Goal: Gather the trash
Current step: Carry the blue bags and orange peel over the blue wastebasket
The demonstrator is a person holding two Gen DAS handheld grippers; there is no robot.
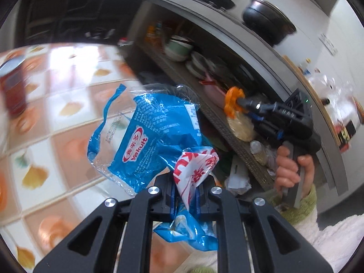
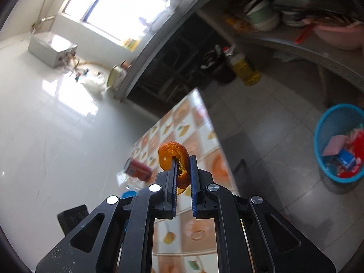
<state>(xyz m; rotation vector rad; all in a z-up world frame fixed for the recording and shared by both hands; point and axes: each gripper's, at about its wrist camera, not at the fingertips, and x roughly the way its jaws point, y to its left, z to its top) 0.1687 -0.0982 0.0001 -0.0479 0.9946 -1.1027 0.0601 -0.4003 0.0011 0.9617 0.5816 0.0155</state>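
Note:
My left gripper is shut on a crumpled blue and white Yakult plastic wrapper, held above the tiled table. My right gripper is shut on a curled piece of orange peel, over the table's far end. In the left wrist view the right gripper appears at the right, held by a hand, with the orange peel at its tip. A blue trash basket with red and pink waste inside stands on the floor at the right of the right wrist view.
A red can lies on the table, seen also as a red can at the left. A low shelf holds bowls and plates. A yellow oil bottle and a dark stool stand on the grey floor.

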